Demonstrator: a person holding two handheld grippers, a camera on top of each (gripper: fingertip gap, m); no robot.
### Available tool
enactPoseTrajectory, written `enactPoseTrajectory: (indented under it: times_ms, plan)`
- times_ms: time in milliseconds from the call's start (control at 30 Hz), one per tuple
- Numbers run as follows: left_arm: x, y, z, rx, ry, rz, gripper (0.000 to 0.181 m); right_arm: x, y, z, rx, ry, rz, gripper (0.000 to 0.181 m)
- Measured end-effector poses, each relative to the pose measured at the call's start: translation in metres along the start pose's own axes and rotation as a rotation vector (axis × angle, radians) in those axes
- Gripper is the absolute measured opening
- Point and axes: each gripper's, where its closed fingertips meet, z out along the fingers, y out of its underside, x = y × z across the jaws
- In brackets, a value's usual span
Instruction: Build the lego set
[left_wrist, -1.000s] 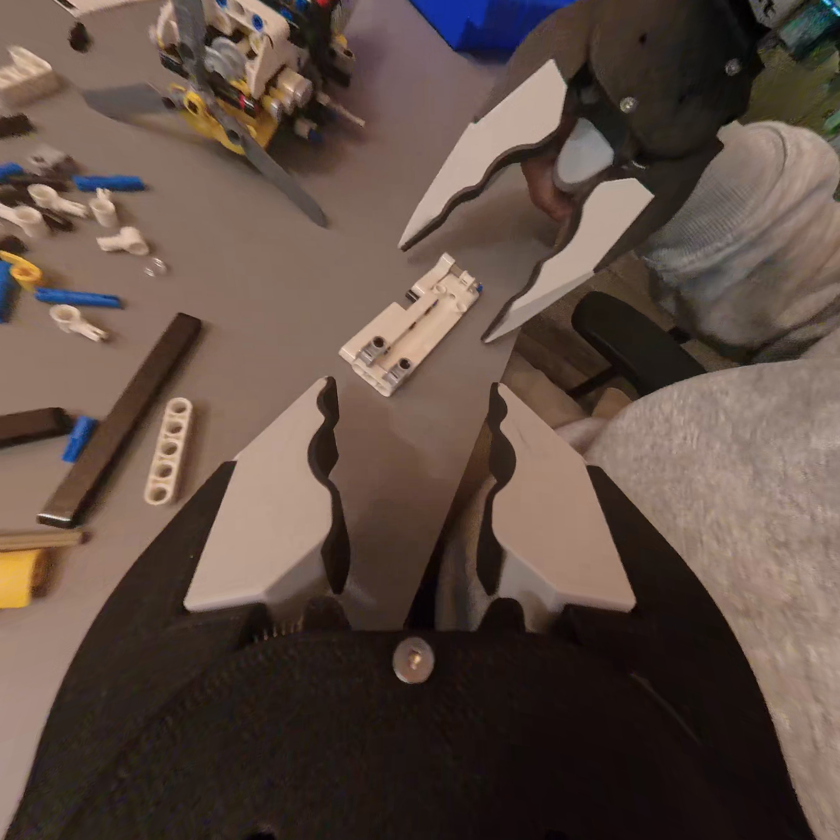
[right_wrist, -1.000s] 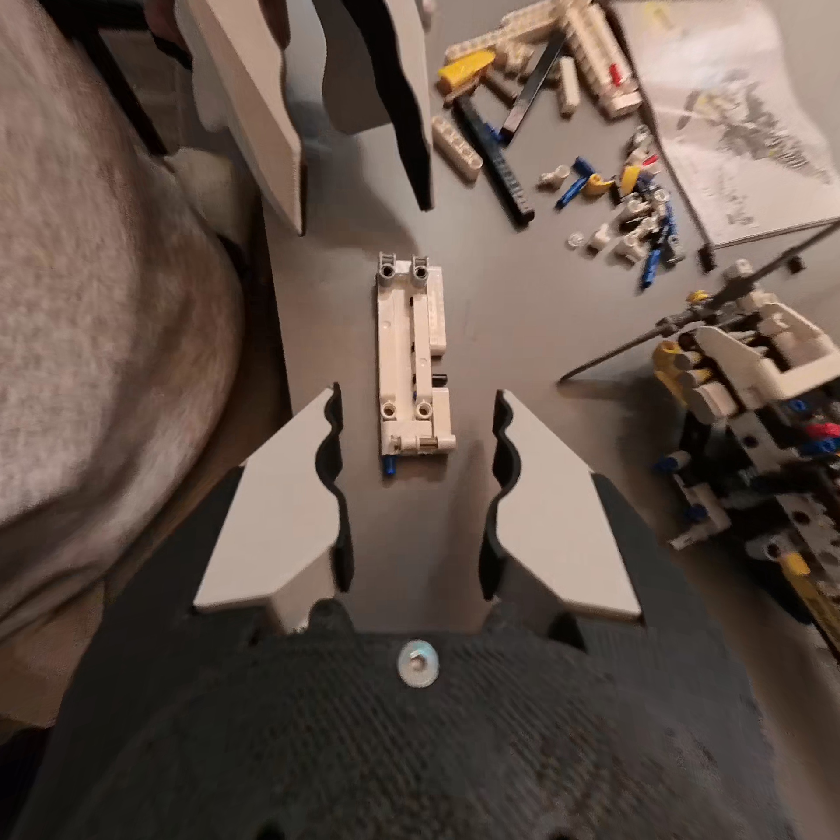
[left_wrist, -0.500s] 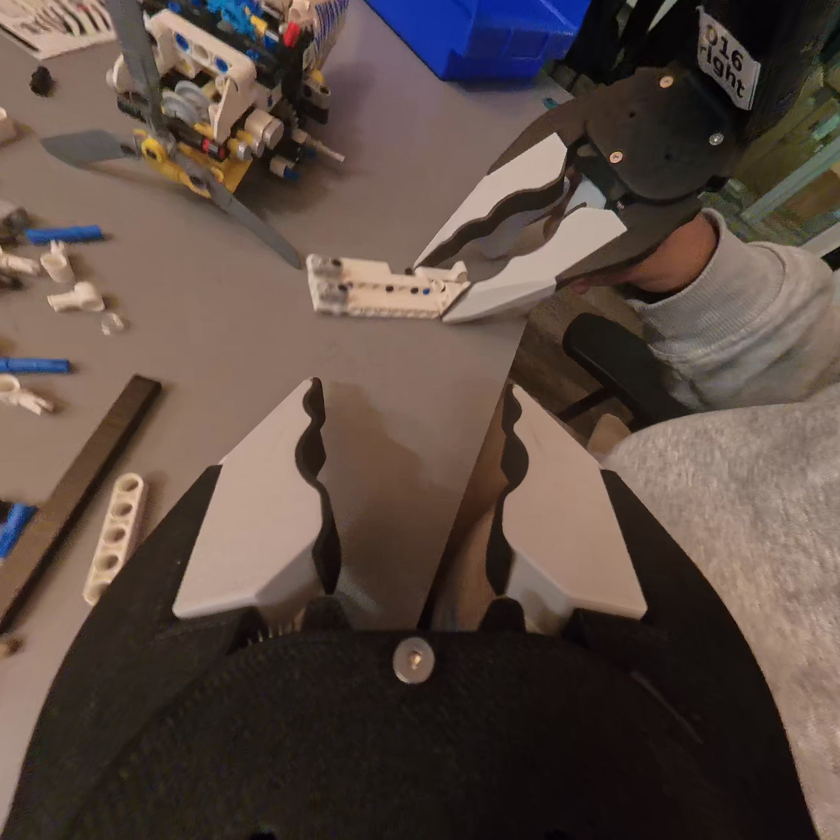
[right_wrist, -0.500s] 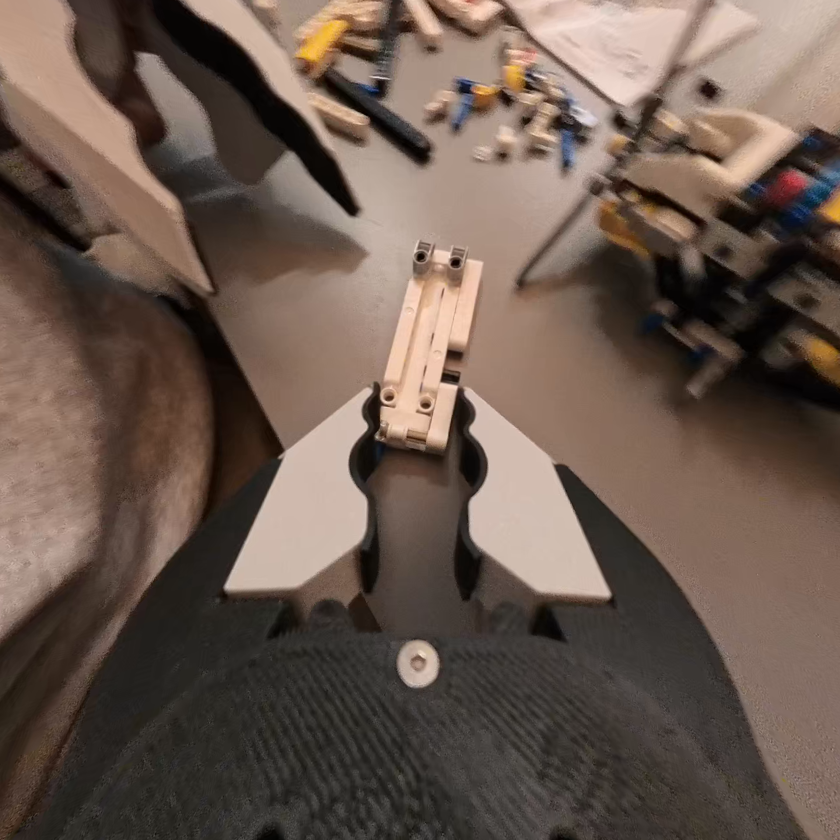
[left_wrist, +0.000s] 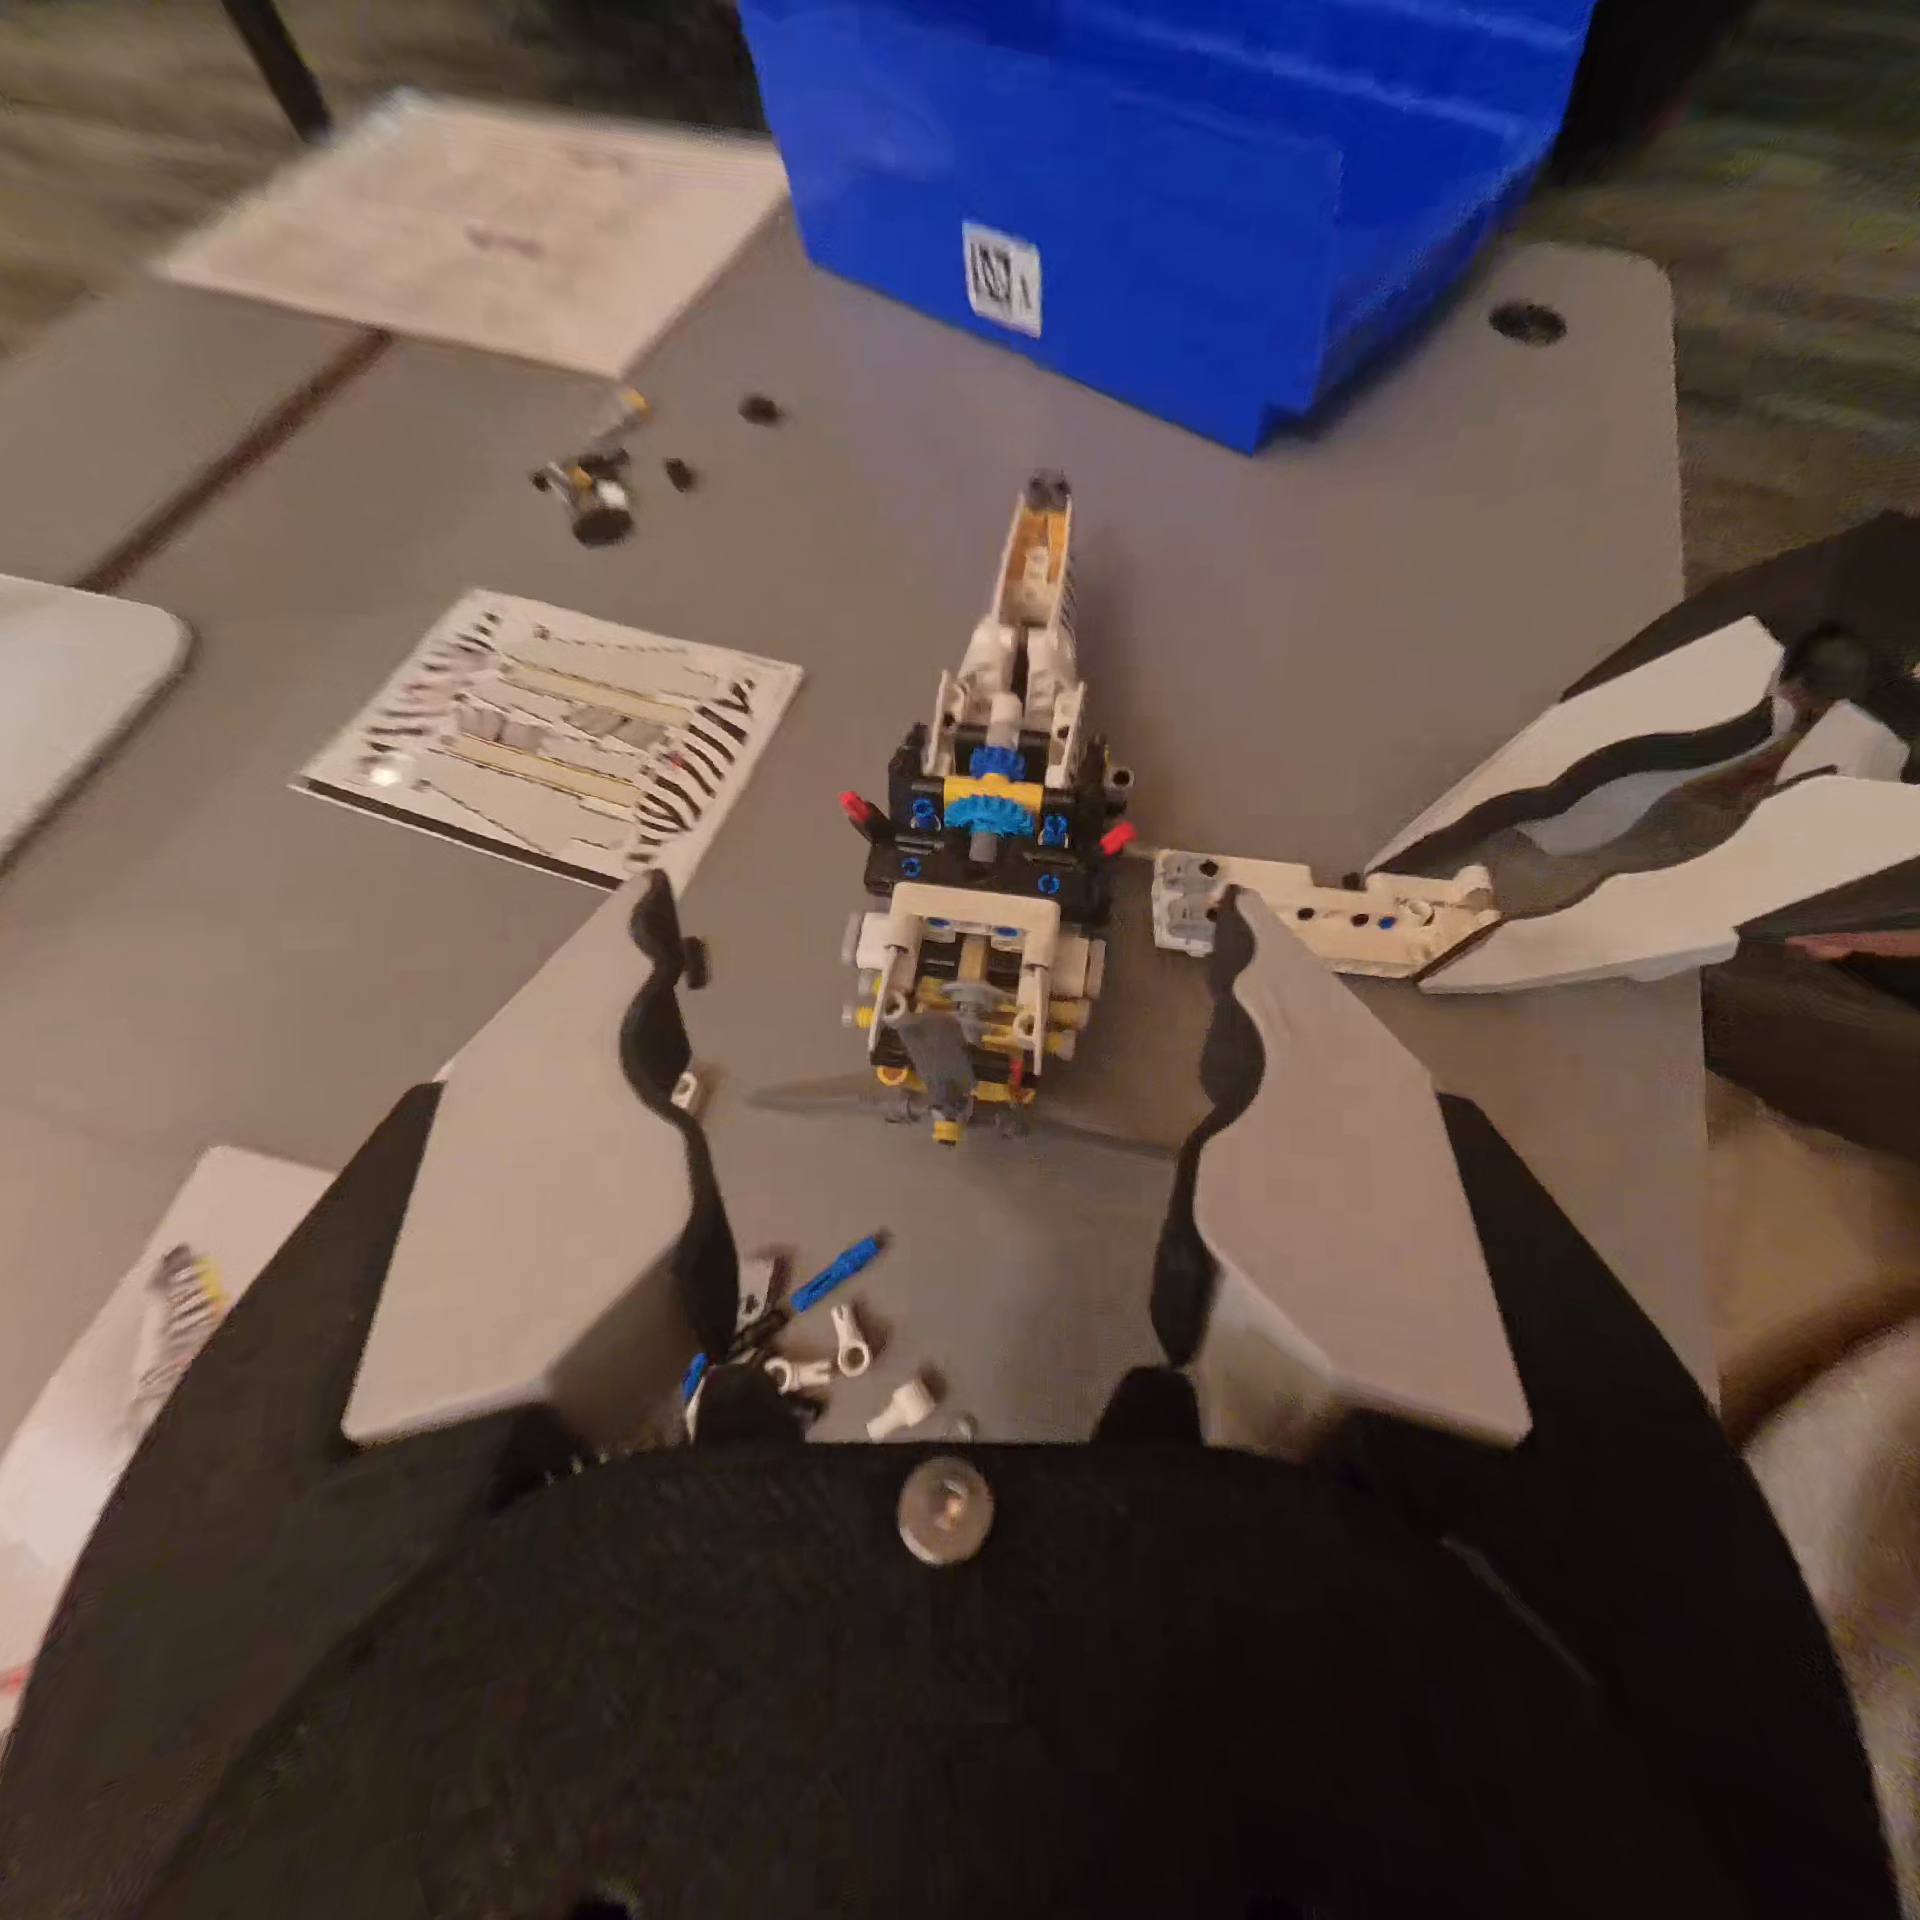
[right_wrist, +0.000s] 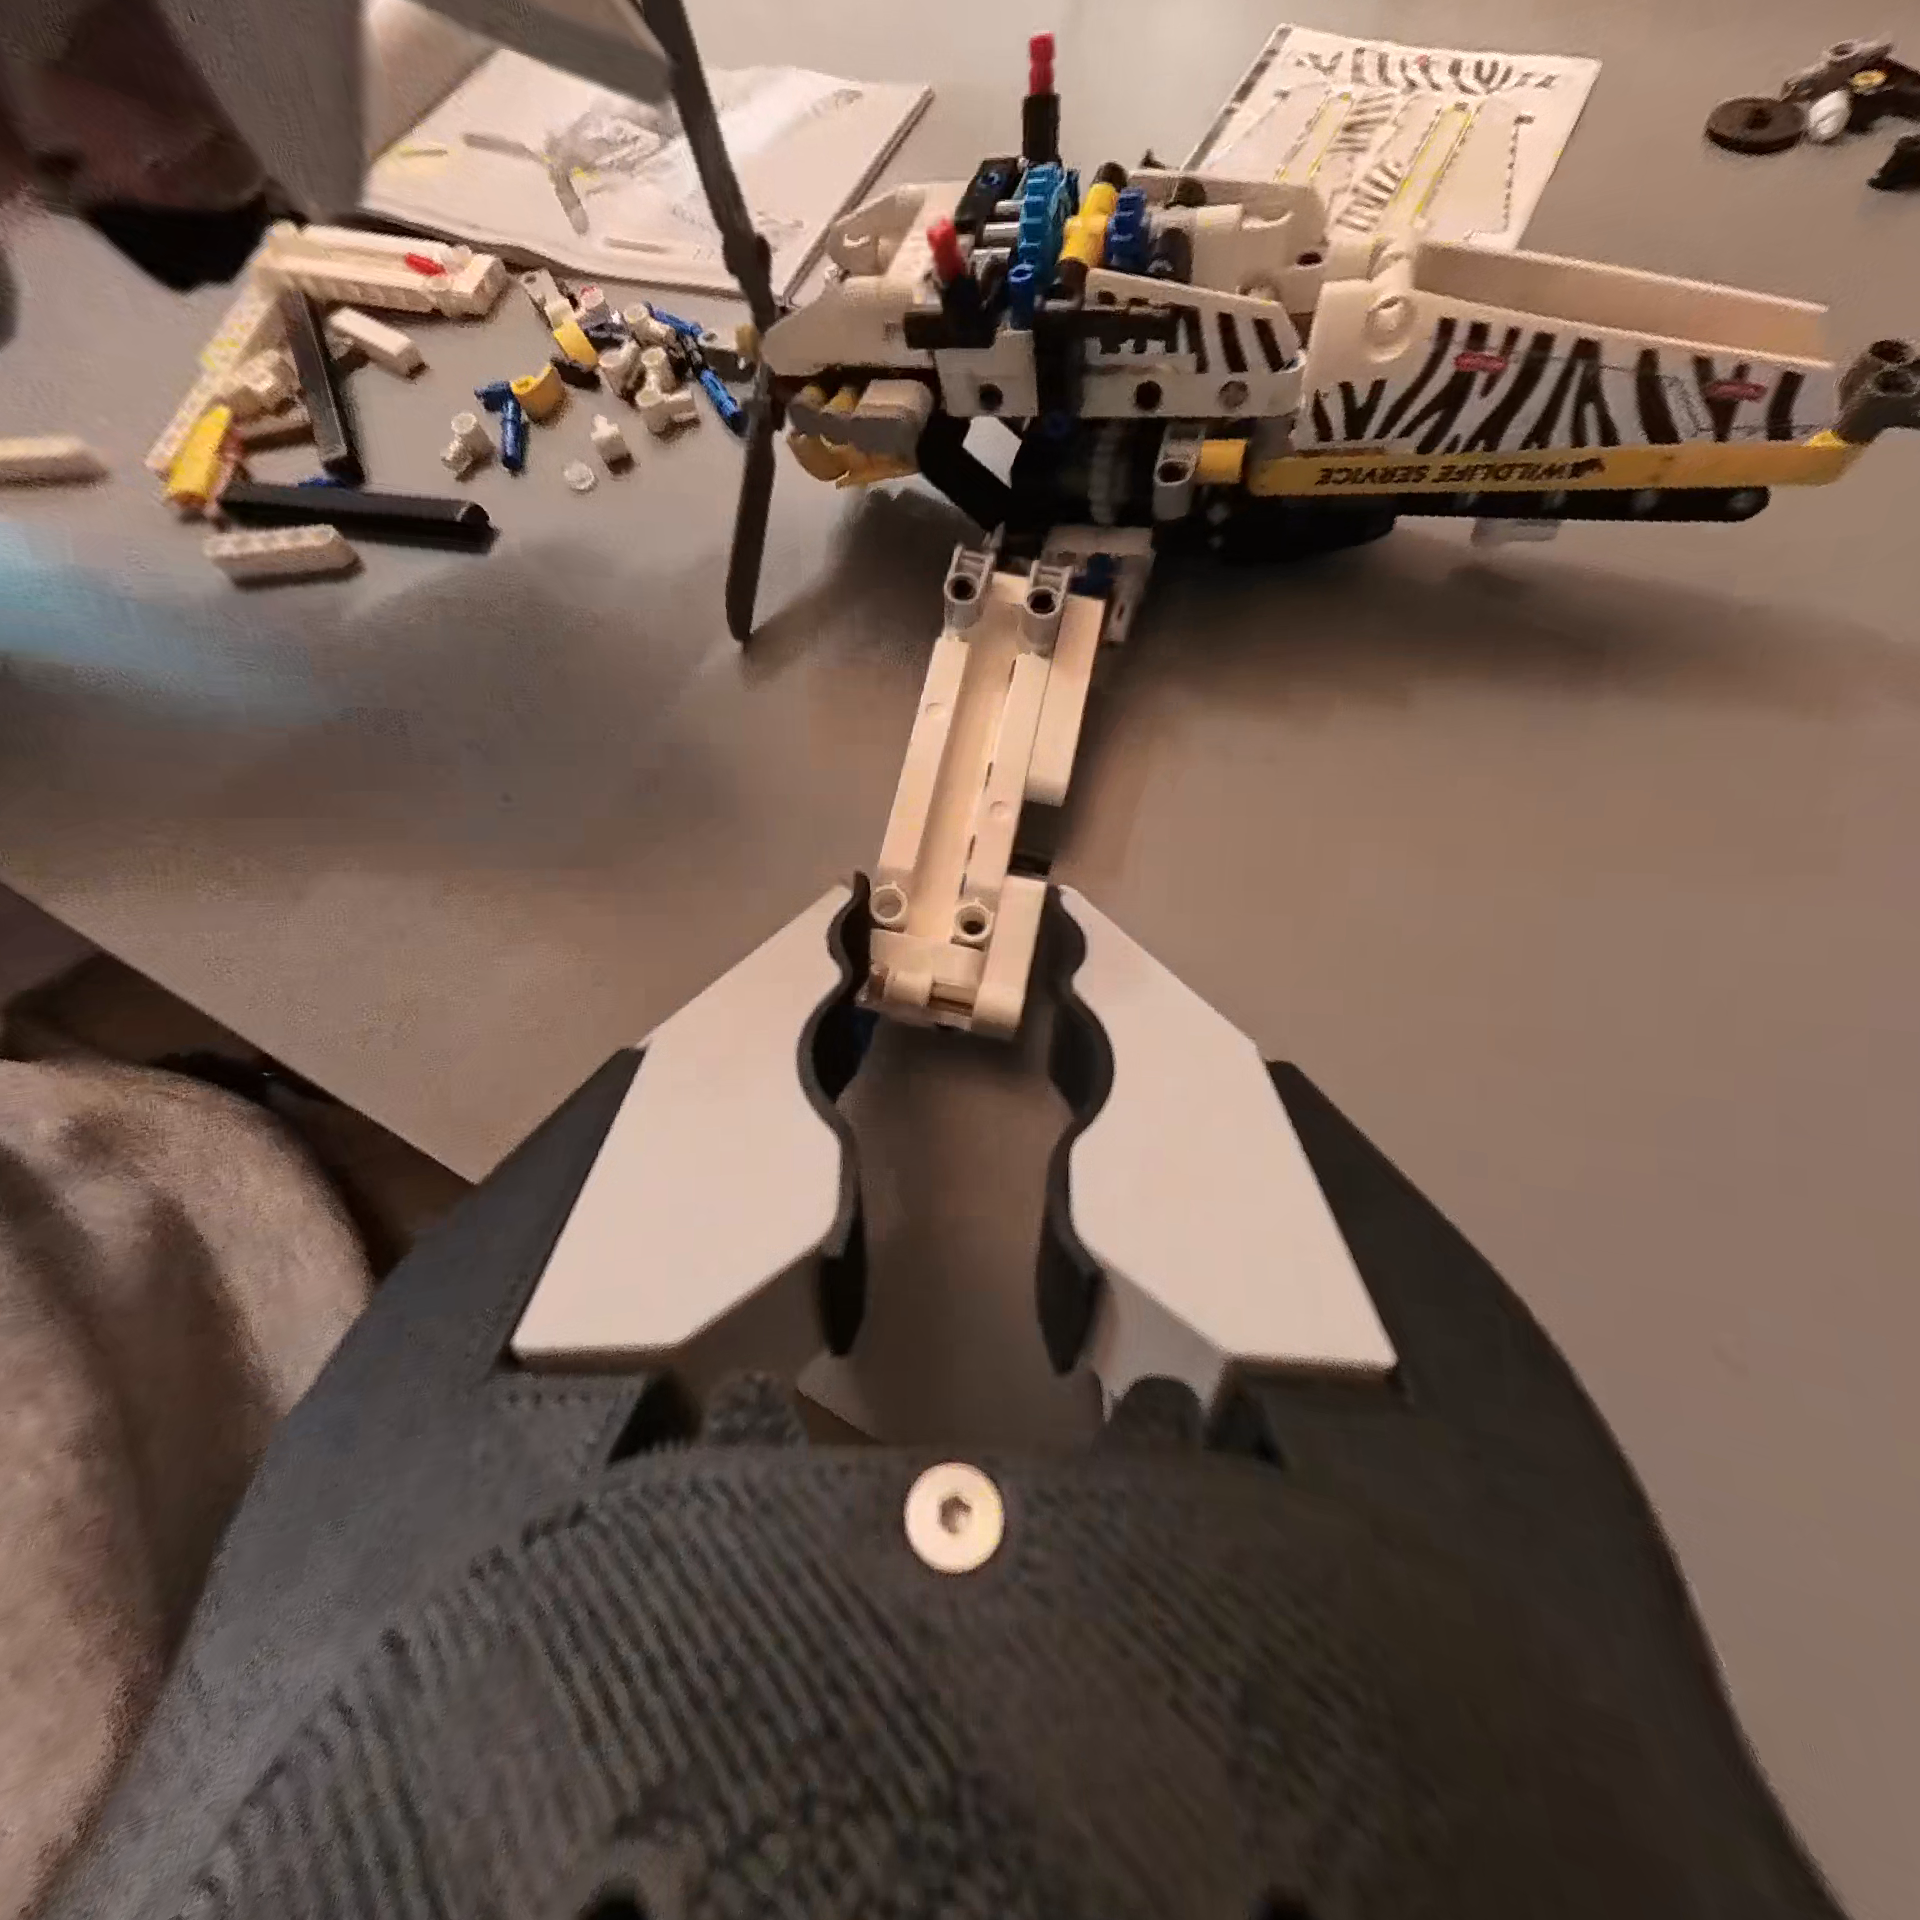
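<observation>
White panel in my right gripper, nose-to-side with the plane.

The flat white lego panel (right_wrist: 997, 769), ribbed lengthwise with grey pin ends, is pinched at its near end by my right gripper (right_wrist: 956, 935); its far end reaches the flank of the zebra-striped lego plane (right_wrist: 1143, 343) on the smooth grey table (right_wrist: 1455, 831). My left gripper (left_wrist: 935, 914) hangs spread and empty above the plane's nose. Small pins and beams (right_wrist: 582, 384) lie scattered beyond the propeller, by a sticker sheet (left_wrist: 561, 727) and blue bin (left_wrist: 1143, 187).
</observation>
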Motion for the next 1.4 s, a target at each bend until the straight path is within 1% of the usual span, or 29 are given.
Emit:
enactPoseTrajectory:
  times_ms: [33,133,300,400,500,533,600,767,900,1233,1400]
  plan:
    - [0.001,0.006,0.010,-0.046,0.044,-0.008,0.108,0.000,0.001,0.001,-0.011,0.006,-0.013,0.032]
    - [0.011,0.021,0.029,-0.137,0.140,-0.018,0.119,0.002,0.004,0.004,-0.053,0.032,-0.052,0.031]
    - [0.008,0.037,0.044,-0.231,0.108,0.032,0.118,-0.002,0.003,0.009,-0.115,0.034,-0.077,0.032]
    - [0.011,0.040,0.051,-0.260,0.129,0.027,0.112,0.000,0.000,0.013,-0.140,0.079,-0.103,0.032]
    - [0.013,0.042,0.056,-0.298,0.146,0.030,0.087,0.003,-0.001,0.013,-0.149,0.114,-0.106,0.032]
    - [0.013,0.043,0.057,-0.306,0.148,0.032,0.083,0.003,-0.002,0.014,-0.141,0.112,-0.098,0.032]
    - [0.009,0.044,0.056,-0.310,0.127,0.045,0.075,0.003,-0.001,0.014,-0.121,0.106,-0.084,0.032]
    - [0.011,0.045,0.055,-0.308,0.123,0.020,0.075,0.003,-0.001,0.012,-0.052,0.100,-0.052,0.032]
    - [0.012,0.046,0.053,-0.321,0.112,0.028,0.075,0.003,-0.002,0.010,-0.032,0.121,-0.085,0.032]
    - [0.014,0.048,0.051,-0.304,0.100,0.014,0.075,0.002,-0.001,0.010,-0.087,0.112,-0.094,0.031]
    - [0.015,0.049,0.049,-0.301,0.118,-0.011,0.075,0.003,0.000,0.009,-0.128,0.104,-0.096,0.032]
